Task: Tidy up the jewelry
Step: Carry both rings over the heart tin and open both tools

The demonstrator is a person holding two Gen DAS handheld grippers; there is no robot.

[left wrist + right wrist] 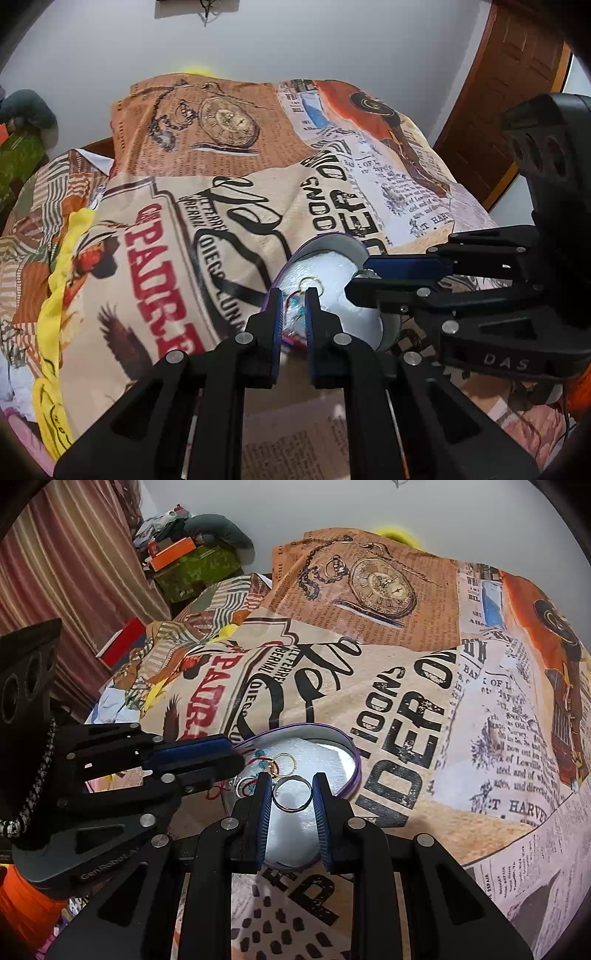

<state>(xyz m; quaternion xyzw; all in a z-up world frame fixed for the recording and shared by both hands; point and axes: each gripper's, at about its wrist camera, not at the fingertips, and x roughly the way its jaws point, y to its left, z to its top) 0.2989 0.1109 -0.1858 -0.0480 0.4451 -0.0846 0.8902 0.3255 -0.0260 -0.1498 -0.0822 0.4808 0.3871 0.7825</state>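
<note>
Right gripper (291, 794) narrowly parted around silver ring (292, 794); left gripper (293, 300) near-closed

Newspaper-print collage fabric sheet (406, 709): "T HARVE", "Lowville", upside-down "PADRE". Black right gripper (360, 280) body: "DAS". Left gripper (236, 760) body: "GenRobot".

Your tray (351, 753) sits on the printed cloth (424, 709), foam pad (325, 760) inside it. On the pad: one large ring (292, 794) between your right gripper's (291, 794) jaws, a smaller ring (285, 764) just behind it, a beaded thread (258, 757) to its left. Your left gripper (229, 760) reaches in over the tray's left rim. Behind the cloth at far left, a pile of boxes (173, 554).
</note>
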